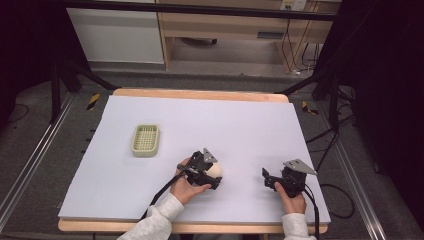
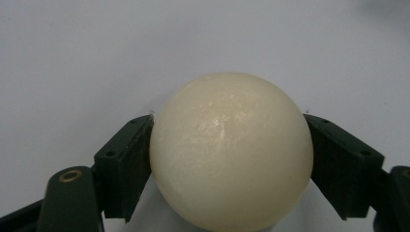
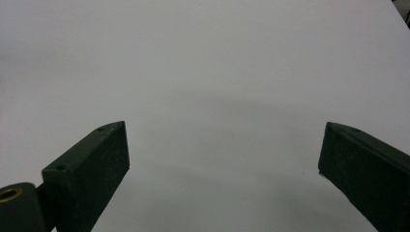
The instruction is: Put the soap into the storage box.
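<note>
A cream-coloured ball [image 2: 231,151] sits between the two black jaws of my left gripper [image 2: 229,164], which press on its left and right sides. In the high view the ball [image 1: 215,169] rests low on the white table sheet [image 1: 240,130], with the left gripper [image 1: 216,176] shut on it near the front middle. My right gripper [image 1: 266,178] stands to the right near the front edge. Its jaws are wide apart over bare sheet in the right gripper view [image 3: 225,159], with nothing between them.
A small pale green slotted tray [image 1: 145,140] lies on the sheet to the left of the ball. The table's wooden front edge [image 1: 200,227] runs just below both hands. Black frame legs and cables stand beyond the table's sides.
</note>
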The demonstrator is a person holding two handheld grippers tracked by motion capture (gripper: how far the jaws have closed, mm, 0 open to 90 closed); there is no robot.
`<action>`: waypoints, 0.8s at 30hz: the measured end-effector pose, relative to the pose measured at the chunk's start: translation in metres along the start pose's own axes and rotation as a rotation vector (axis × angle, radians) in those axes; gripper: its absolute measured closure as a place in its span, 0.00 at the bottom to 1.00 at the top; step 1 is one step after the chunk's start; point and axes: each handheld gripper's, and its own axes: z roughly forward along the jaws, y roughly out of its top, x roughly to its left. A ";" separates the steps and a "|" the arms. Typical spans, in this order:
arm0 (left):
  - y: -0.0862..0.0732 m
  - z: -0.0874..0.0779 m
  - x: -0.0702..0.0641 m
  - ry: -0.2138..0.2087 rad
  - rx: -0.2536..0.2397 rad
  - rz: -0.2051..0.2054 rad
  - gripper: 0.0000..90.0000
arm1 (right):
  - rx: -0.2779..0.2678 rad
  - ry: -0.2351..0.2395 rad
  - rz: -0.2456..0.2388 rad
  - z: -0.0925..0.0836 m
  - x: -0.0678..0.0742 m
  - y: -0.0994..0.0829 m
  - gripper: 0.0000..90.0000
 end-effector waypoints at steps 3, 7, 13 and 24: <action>0.000 0.000 0.000 -0.001 0.001 0.001 0.25 | 0.001 0.001 0.001 0.000 0.000 0.000 0.05; 0.000 0.000 -0.001 0.003 0.002 0.000 0.25 | 0.000 0.000 0.000 0.000 0.000 0.000 0.05; 0.001 -0.004 0.001 -0.001 0.003 -0.001 0.25 | 0.001 0.003 0.001 0.000 0.000 0.000 0.05; 0.005 -0.026 0.006 0.001 -0.036 0.005 0.25 | 0.001 0.001 0.003 0.000 0.000 0.000 0.05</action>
